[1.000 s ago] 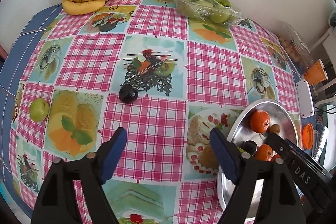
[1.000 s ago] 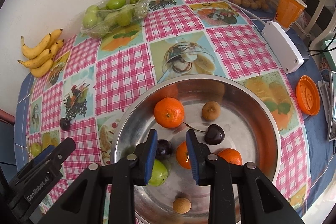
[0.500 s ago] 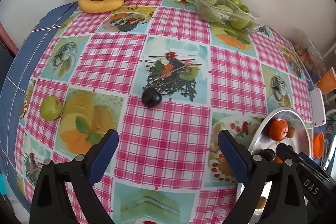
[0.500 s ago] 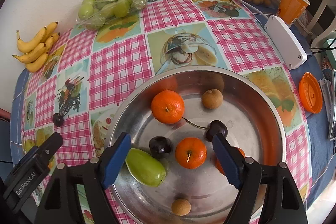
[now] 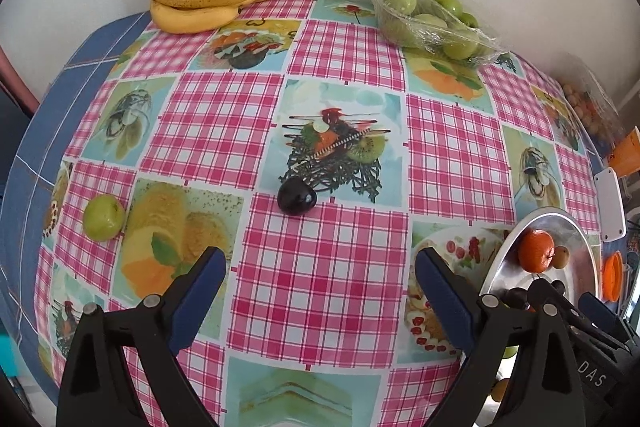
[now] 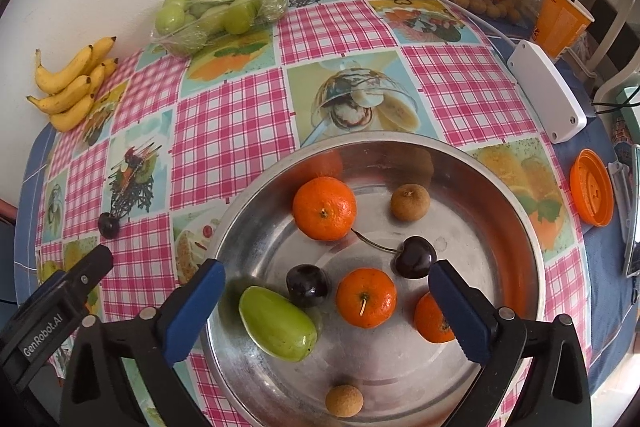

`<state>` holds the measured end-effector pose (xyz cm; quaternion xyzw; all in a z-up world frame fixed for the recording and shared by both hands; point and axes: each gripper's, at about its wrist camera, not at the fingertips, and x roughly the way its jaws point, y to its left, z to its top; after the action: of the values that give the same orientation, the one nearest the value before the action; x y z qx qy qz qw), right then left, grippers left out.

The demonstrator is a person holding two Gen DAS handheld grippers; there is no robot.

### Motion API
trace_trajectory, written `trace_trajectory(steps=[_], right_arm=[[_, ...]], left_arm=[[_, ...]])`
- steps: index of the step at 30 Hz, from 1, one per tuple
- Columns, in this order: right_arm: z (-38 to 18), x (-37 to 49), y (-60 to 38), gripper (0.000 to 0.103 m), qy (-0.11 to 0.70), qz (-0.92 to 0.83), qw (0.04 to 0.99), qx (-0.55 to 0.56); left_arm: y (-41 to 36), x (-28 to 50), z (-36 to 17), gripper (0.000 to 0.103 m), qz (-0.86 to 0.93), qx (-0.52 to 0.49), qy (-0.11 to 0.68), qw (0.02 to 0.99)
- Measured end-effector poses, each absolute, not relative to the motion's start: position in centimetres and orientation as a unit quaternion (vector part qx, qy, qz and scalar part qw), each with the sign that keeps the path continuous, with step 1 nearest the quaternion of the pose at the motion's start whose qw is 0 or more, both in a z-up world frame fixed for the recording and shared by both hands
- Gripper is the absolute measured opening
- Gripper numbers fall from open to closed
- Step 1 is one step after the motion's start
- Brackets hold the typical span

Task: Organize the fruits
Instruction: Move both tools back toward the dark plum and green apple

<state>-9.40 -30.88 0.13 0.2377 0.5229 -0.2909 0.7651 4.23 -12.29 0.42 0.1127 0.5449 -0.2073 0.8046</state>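
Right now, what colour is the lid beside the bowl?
Orange lid, clearest from the right wrist view.

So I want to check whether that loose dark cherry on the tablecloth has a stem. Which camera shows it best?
The left wrist view: the dark cherry sits near the middle of the frame, large and unobstructed, ahead of the open left hand-held gripper. No stem shows there. The right wrist view shows it only small, near the left edge.

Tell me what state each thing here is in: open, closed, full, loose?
Left gripper: jaws open, nothing between them.
Right gripper: jaws just opened wide, holding nothing.
Metal bowl: partly filled with fruit.
Green fruit: lying loose in the bowl.
Dark plum: loose on the tablecloth.
Green fruit tray: wrapped in film.
Orange cup: lid off.
Orange lid: lying on the table.
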Motion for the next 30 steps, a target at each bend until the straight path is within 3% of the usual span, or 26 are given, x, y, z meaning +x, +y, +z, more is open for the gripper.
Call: trace_trajectory(steps=[30], right_arm=[[0.4, -6.9, -26.8, 0.103, 0.489, -0.227, 0.814, 0.216]], left_arm=[[-5.5, 8.8, 1.6, 0.096, -0.167, 0.111, 0.509, 0.837]])
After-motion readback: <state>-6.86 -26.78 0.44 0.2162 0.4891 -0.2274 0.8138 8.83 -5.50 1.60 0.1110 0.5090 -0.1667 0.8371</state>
